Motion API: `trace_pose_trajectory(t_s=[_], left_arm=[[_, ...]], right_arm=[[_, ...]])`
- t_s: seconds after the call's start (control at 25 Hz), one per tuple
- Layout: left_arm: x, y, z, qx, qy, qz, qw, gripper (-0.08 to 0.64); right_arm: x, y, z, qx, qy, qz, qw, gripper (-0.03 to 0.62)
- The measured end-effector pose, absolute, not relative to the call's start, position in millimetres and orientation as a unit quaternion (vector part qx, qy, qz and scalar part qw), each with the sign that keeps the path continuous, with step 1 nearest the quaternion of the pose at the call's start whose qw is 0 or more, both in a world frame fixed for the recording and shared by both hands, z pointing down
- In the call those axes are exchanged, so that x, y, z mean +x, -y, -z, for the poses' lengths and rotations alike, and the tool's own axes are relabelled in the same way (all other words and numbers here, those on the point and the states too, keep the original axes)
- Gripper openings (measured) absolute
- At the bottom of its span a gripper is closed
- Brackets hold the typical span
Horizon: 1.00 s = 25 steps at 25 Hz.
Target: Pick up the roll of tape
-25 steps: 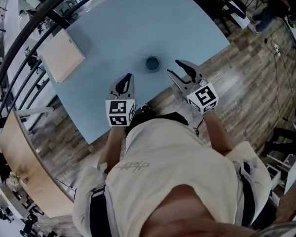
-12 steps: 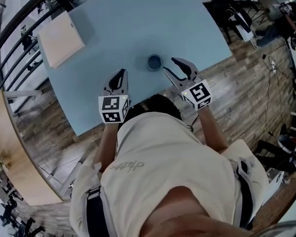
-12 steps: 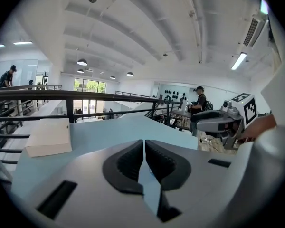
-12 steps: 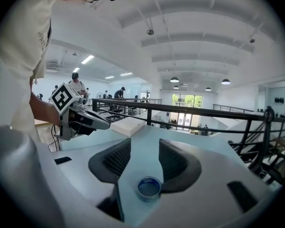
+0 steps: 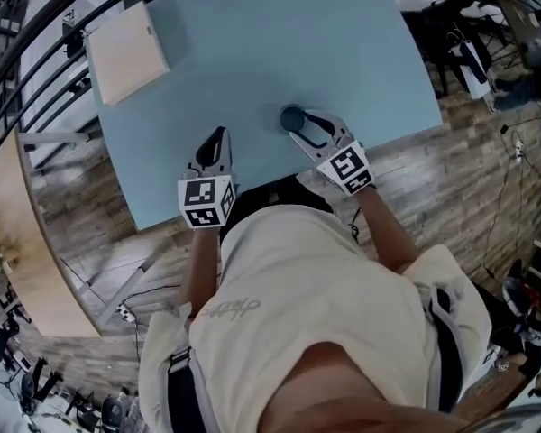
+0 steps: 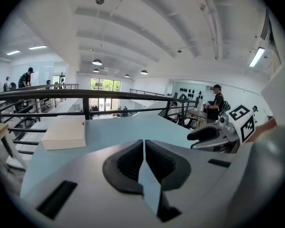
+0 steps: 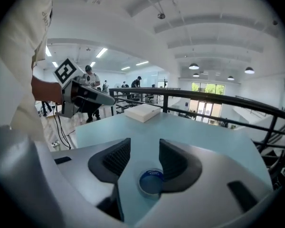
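Observation:
The roll of tape [image 5: 291,115] is a small blue ring lying flat on the light blue table [image 5: 252,43]. My right gripper [image 5: 300,125] reaches it with its jaws open. In the right gripper view the roll of tape [image 7: 151,181] shows low between the two fingers of the right gripper [image 7: 145,142], close to the right-hand one, and neither pad presses on it. My left gripper [image 5: 217,136] hovers over the table's near edge to the left of the roll, shut and empty. In its own view the left gripper [image 6: 144,142] has its jaws closed together.
A flat pale box [image 5: 126,50] lies at the table's far left corner, also seen as the box [image 6: 64,132] and the box [image 7: 142,112]. A black railing [image 6: 85,95] runs behind the table. Wooden floor surrounds the table, and people stand in the distance.
My right gripper has moved forward and down to the tape roll, which now sits at its open jaws. The left gripper has shifted a little and stays shut.

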<state>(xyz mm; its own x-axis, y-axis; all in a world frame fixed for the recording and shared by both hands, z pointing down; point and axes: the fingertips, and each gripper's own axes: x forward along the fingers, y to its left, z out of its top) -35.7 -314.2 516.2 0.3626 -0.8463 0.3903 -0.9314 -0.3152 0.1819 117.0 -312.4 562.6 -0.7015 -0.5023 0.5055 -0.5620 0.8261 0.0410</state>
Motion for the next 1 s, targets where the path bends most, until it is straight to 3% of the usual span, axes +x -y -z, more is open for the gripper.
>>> trace_pose_trajectory(t_s=[0.64,1.0], left_arm=[[-65.0,321.8,-546.2,0.766,0.592,-0.112,0.222,0.029],[-70.2,327.3,-541.4,0.780,0.578,-0.097,0.220,0.029]], right_arm=[[88.4,321.7,-700.5,0.203,0.886,-0.120,0.400,0.194],[93.0,317.6,-735.1,0.205,0.847,-0.144,0.469,0.204]])
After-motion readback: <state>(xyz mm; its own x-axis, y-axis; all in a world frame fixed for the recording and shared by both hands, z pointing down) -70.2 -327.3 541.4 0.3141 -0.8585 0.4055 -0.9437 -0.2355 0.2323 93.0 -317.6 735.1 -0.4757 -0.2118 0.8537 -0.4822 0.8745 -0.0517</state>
